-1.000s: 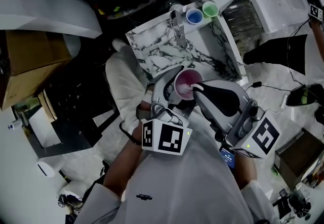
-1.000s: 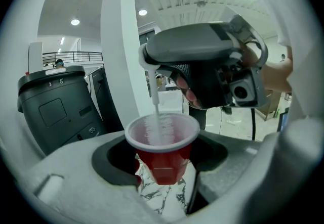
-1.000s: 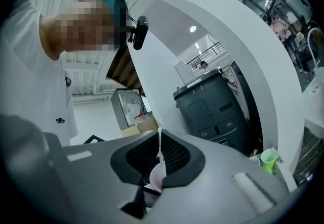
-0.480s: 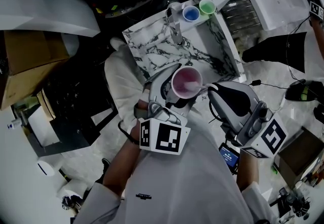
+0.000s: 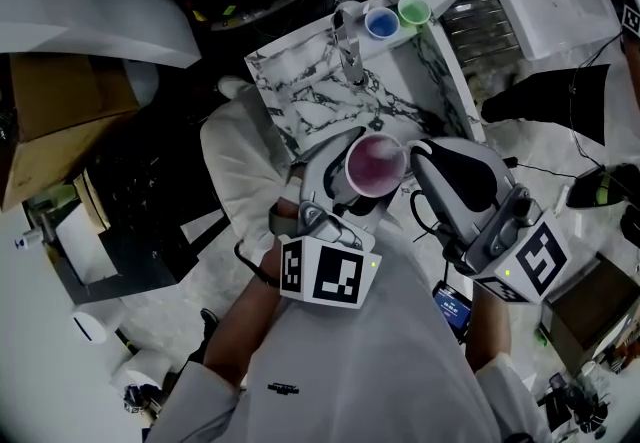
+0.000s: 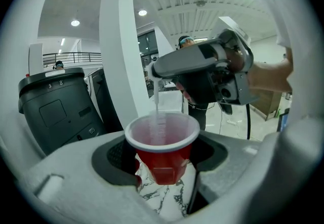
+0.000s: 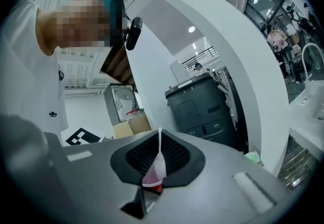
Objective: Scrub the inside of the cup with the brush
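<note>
We cannot make out the bristles of the thin white brush [image 6: 156, 100]: through the wall of the red plastic cup [image 6: 163, 142] they are only a pale blur. In the right gripper view, the grey right gripper [image 7: 153, 170] hides most of that cup.

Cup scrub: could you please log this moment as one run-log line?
left gripper: shut on cup, cup upright | right gripper: shut on brush | brush: reaching down inside cup

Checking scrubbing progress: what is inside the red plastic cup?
The thin white brush dips into the red plastic cup, bristles below its rim. The cup's bottom is not clearly visible.
</note>
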`<state>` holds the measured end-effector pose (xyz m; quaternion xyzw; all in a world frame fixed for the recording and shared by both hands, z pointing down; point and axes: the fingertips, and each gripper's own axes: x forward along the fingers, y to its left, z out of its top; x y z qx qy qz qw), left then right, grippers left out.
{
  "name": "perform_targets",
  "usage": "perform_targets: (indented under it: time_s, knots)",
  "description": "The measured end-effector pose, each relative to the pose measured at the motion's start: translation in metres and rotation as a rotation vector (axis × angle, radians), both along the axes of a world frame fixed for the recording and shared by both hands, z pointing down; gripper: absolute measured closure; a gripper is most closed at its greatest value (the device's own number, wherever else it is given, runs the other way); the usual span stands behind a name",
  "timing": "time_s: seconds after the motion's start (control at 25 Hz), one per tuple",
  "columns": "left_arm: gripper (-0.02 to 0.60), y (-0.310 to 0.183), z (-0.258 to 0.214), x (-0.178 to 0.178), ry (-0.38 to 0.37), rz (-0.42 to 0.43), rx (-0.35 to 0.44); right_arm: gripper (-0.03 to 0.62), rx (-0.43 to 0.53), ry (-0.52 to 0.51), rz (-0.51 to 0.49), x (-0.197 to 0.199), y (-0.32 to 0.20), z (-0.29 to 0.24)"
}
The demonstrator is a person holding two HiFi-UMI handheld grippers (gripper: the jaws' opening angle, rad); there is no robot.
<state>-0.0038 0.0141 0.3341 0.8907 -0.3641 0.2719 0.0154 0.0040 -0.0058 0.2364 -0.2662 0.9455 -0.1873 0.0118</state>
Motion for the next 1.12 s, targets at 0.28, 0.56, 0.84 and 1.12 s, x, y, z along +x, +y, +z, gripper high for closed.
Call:
perform_targets:
  time_s: [0.28, 0.56, 0.84, 1.12]
  knots:
    - [0.284, 0.004, -0.001, -0.003, -0.007, 0.000, 0.003, 0.572, 0.024, -0.031, -0.029, -0.031, 0.002, -0.010]
    - [0.284, 0.000, 0.001, -0.009, -0.009, -0.005, 0.005, 0.572, 0.005, -0.005, -0.134, -0.045, 0.029, -0.003]
    - [0.284, 0.002, -0.001, -0.014, -0.004, -0.012, 0.004, 0.572, -0.005, 0.021, -0.137, -0.034, 0.029, -0.002]
    - [0.284, 0.005, -0.001, -0.008, 0.000, -0.003, 0.001, 0.572, 0.002, 0.128, -0.102, -0.018, 0.016, 0.017]
